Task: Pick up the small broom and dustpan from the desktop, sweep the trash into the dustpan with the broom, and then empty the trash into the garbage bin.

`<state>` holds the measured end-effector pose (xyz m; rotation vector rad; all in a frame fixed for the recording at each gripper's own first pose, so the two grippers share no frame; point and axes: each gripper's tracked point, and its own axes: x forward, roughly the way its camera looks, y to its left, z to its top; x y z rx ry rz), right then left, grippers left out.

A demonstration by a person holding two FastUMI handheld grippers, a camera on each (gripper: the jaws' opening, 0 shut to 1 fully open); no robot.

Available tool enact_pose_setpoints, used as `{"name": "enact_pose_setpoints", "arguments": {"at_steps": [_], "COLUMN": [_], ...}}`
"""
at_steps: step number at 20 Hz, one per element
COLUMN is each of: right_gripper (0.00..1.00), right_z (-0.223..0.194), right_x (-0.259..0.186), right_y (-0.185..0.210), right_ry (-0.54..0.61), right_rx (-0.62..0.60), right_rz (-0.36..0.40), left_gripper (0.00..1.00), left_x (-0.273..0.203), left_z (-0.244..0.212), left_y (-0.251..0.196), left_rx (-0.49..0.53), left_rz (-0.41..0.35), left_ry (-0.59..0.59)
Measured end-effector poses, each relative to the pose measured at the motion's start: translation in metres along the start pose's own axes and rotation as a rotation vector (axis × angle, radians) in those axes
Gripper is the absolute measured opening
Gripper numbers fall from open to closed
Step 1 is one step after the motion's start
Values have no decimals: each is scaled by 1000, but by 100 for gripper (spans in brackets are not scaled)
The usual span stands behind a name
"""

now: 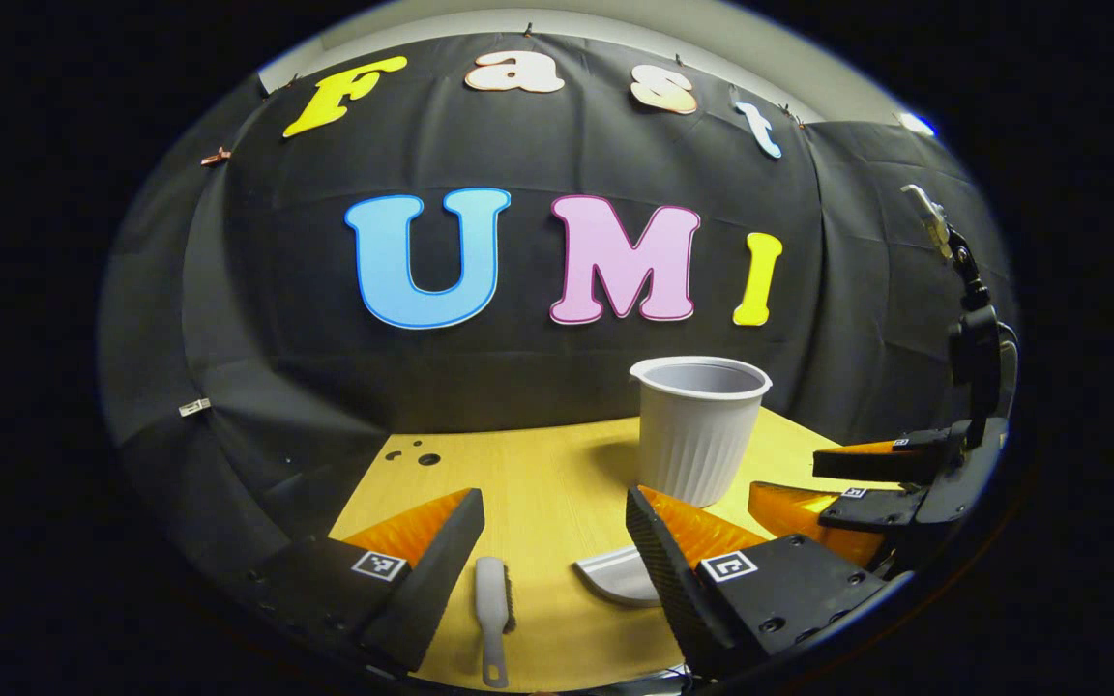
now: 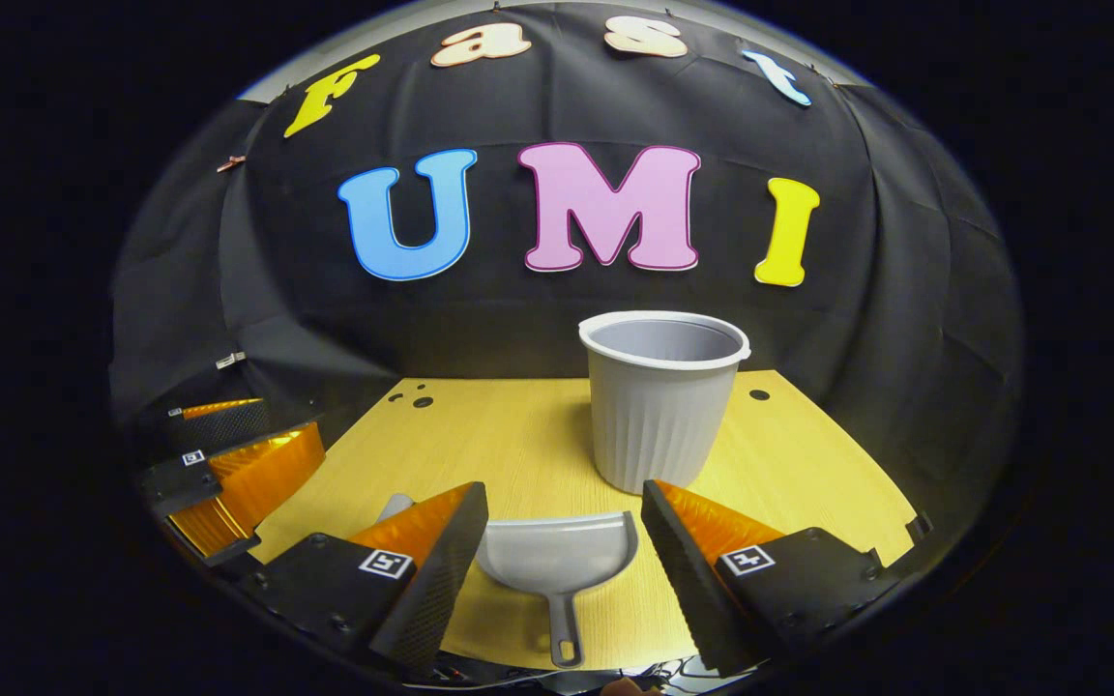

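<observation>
both sets of jaws gape wide and empty over the broom (image 1: 493, 607) and dustpan (image 2: 557, 559) flat by the counter's near edge; their thin handles could skid away from a low pinch.

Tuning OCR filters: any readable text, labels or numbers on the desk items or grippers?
None on the garbage bin, dustpan or broom: plain surfaces.
Square tags on the left gripper and right gripper: black-and-white patterns, no legible words or numbers.
</observation>
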<state>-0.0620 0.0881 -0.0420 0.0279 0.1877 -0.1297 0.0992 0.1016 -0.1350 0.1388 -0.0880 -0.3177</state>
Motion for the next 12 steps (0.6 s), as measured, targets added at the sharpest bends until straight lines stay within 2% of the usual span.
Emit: {"name": "enact_pose_setpoints", "arguments": {"at_steps": [4,12], "right_gripper": [98,98], "right_z": [-16,-25], "right_x": [-7,-16], "right_y": [-10,-26], "right_ry": [48,71], "right_rx": [24,43], "right_rz": [-10,-36], "left_gripper": [95,95], "left_x": [-3,0], "left_z": [-17,-37], "left_y": [-8,-18], "left_rx": [4,-31], "left_rz": [-22,-46], "left_ry": [46,108]}}
